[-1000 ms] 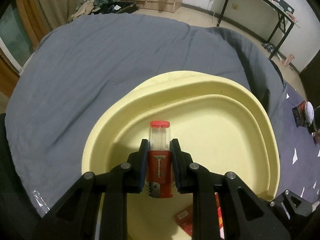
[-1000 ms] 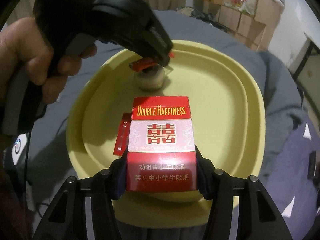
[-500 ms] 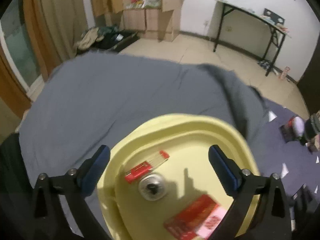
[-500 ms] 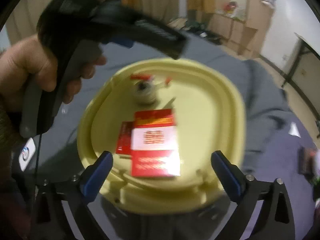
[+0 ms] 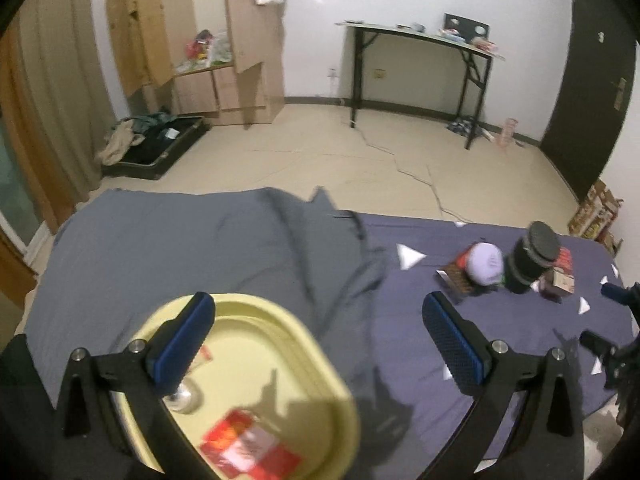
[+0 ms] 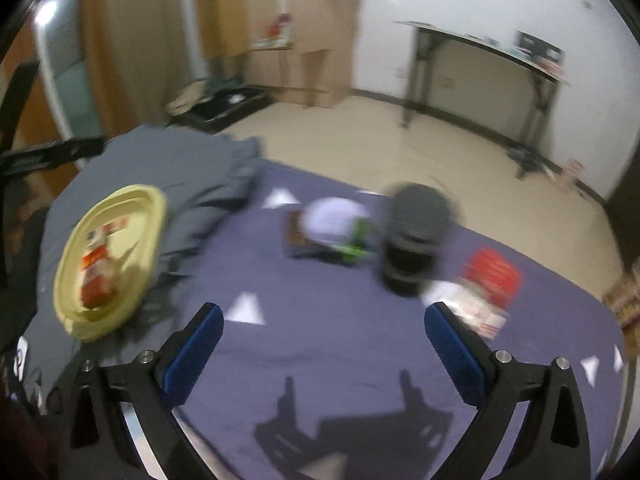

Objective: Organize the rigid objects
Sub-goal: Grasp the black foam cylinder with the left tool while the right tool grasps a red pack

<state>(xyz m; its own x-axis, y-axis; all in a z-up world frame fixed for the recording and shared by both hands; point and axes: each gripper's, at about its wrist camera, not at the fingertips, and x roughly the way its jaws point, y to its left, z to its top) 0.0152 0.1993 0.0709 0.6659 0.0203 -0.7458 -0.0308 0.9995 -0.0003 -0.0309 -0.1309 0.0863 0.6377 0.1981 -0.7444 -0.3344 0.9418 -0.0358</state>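
Note:
A pale yellow tray (image 5: 304,340) (image 6: 154,216) lies on the grey cover at the left. In it are a red cigarette pack (image 5: 248,448) (image 6: 94,280), a small clear bottle (image 5: 186,398) and a flat red item (image 6: 116,226). Further right on the purple sheet stand a black cylinder (image 5: 530,258) (image 6: 414,236), a white round lid (image 5: 486,262) (image 6: 334,218), a dark flat box (image 5: 454,280) and a red and white pack (image 6: 488,284). My left gripper (image 5: 320,340) hangs open above the tray's right edge. My right gripper (image 6: 320,344) is open over bare sheet, short of these items.
A small brown box (image 5: 562,280) sits beside the black cylinder. The bed's far edge drops to a tiled floor with an open suitcase (image 5: 156,144), a wardrobe (image 5: 244,40) and a black-legged desk (image 5: 420,60). A dark door (image 5: 592,80) is at the right.
Both grippers let go: the bottle and the cigarette pack now lie in the tray. Both grippers opened wide, rose and swung right, away from the tray toward the items on the purple sheet.

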